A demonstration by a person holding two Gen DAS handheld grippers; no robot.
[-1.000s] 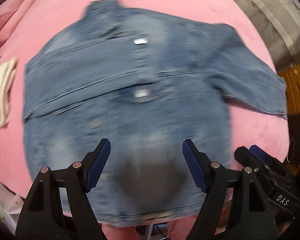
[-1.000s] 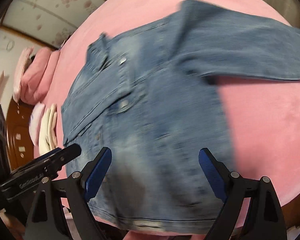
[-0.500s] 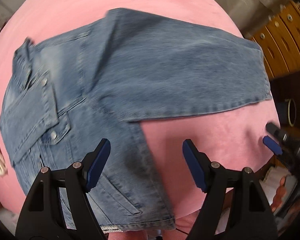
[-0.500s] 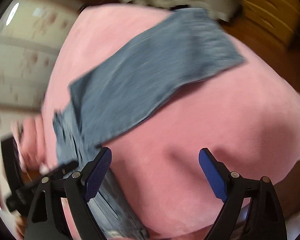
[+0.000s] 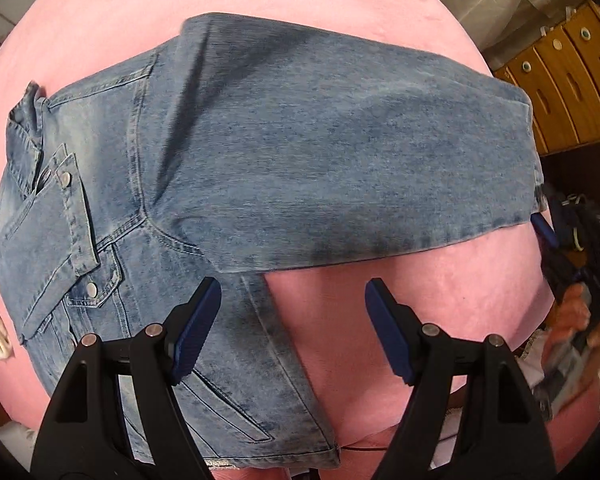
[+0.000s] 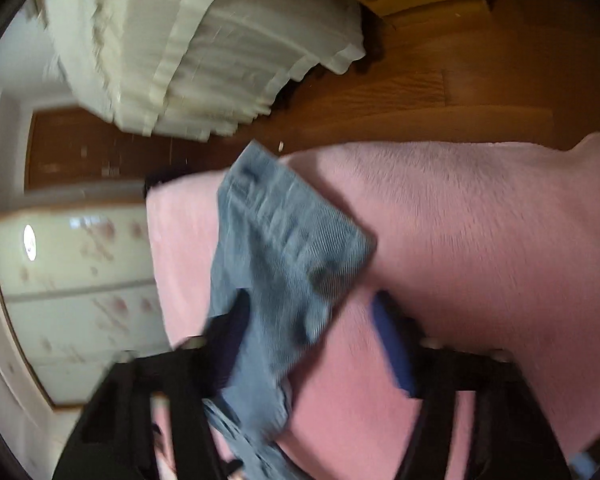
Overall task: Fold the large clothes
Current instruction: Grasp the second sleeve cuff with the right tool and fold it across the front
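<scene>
The denim jacket (image 5: 228,184) lay flat on the pink bed (image 5: 380,320). Its collar pointed left in the left view, and its sleeve (image 5: 360,160) ran long across to the right. The left gripper (image 5: 292,332) hung spread and empty above it. The right gripper (image 6: 312,344) had just been closing around the cuff (image 6: 284,248). The picture was blurry, so maybe only one pad touched it. A thin grab could slip, and the sleeve would flop back.
</scene>
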